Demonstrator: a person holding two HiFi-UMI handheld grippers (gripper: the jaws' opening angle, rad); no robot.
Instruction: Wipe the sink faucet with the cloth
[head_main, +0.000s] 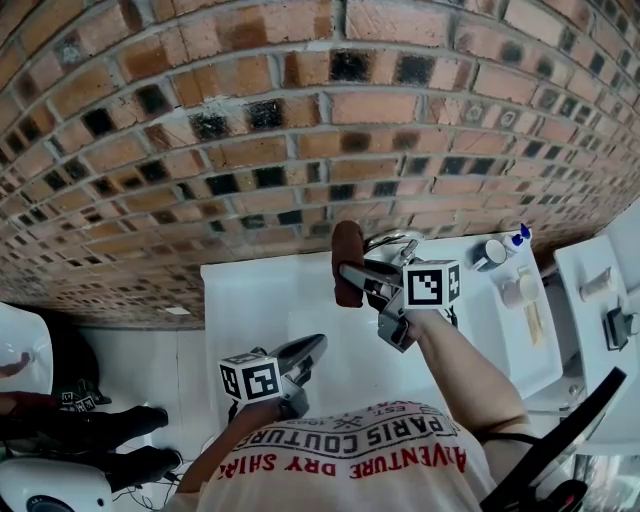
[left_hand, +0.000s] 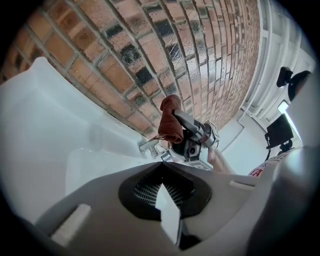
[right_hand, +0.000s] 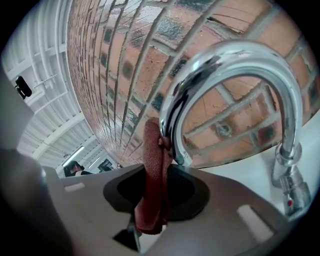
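Left claw (head_main: 312, 349): held low over the white sink (head_main: 245, 300), below and to the left of the right claw. Jaws brought together at the tips; nothing between them. Pointed up and to the right, toward the cloth and the right claw, both seen ahead of it in the left gripper view.

Cloth (head_main: 346, 262): reddish-brown, folded into a narrow upright strip. Clamped between the jaws of the right claw (head_main: 347, 270), standing up past the jaw tips and hanging a little below them. Seen in the right gripper view (right_hand: 152, 175) running straight up from the jaw gap.

Faucet (right_hand: 235, 65): chrome, with a high arched spout, directly ahead of the right claw. Touched by the upper part of the cloth at the down-curved outlet end of the spout, on its left side. Base and lever set ahead of that claw and to its right, against the brick wall (head_main: 300, 120).

Tabletop (head_main: 480, 300): white, to the right of the right claw. Carries a small round container (head_main: 490, 255) near the wall, well apart from that claw.
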